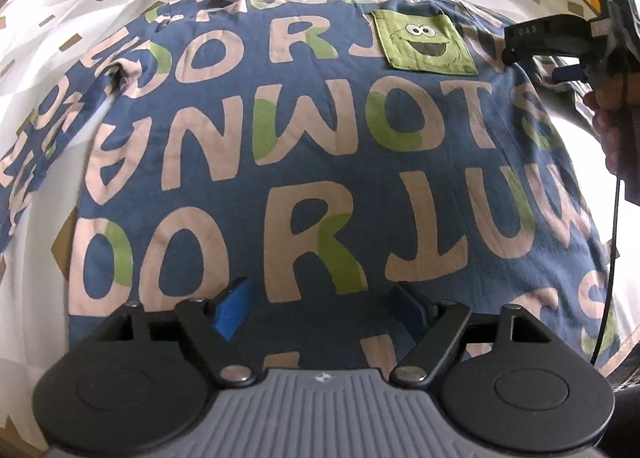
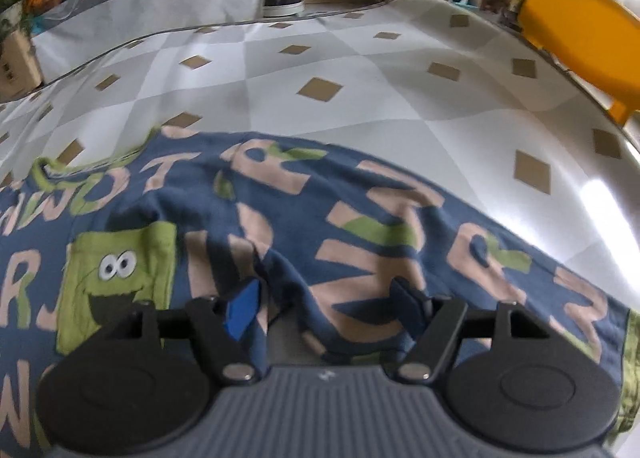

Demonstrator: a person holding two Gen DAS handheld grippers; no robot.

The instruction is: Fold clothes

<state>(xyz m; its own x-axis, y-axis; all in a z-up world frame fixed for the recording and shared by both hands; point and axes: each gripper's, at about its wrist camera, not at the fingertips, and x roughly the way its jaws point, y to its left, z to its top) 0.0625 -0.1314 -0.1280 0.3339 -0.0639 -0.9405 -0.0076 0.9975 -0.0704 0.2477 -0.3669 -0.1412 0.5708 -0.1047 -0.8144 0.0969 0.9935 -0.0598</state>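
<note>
Left gripper point(image 1: 320, 308): jaws spread wide, nothing between the blue pads point(image 1: 232, 312); it hangs over the lower body of the T-shirt point(image 1: 320, 146), released. Right gripper point(image 2: 324, 308): jaws parted around a raised ridge of blue cloth near the shoulder and sleeve point(image 2: 500, 258); whether the pads actually pinch that ridge I cannot tell from its own view; in the left wrist view it sits at the shirt's right shoulder, just beyond the green pocket point(image 1: 426, 44). The shirt lies face up and mostly flat on the checked table cover point(image 2: 360, 78), collar toward the far edge, hem toward the near edge, the other sleeve point(image 1: 44, 130) spread toward the left edge; an orange object point(image 2: 580, 38) sits off the far right corner. My reading: a side fold is being set up. To do it well I would bite the shoulder seam cleanly through both layers with the right, take the hem on the same side with the left, lift both evenly and carry the edge straight across, keeping the cloth taut so the pocket side does not wrinkle.
</note>
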